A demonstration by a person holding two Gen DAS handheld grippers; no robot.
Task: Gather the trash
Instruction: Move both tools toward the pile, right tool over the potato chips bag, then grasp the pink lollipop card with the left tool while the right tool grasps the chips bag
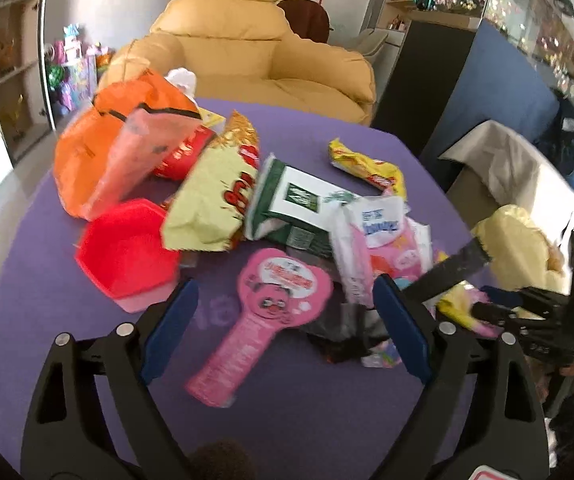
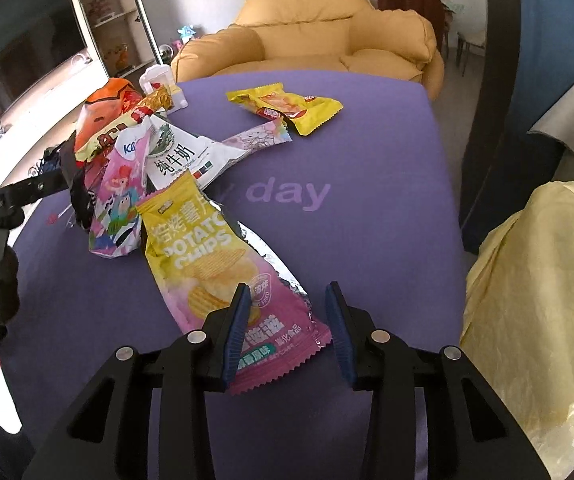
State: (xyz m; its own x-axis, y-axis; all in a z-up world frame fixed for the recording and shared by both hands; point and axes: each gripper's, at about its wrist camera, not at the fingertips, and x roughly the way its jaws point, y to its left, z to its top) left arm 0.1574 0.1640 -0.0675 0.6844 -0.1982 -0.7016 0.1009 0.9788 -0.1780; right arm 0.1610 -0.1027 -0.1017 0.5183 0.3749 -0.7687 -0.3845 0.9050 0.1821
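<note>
Snack wrappers lie heaped on a purple table. My right gripper hangs low over the near end of a yellow and pink potato chips bag. The bag's corner lies flat between the jaws, which stand partly apart, and the right pad is clear of the bag. My left gripper is wide open above a pink paddle-shaped packet and holds nothing. Beyond it lie a red tray, a pale yellow snack bag, a green and white milk carton and an orange bag.
A pale yellow plastic bag hangs at the table's right edge. A yellow wrapper lies alone at the far side. A tan armchair stands behind the table, with shelves at the left and a blue panel at the right.
</note>
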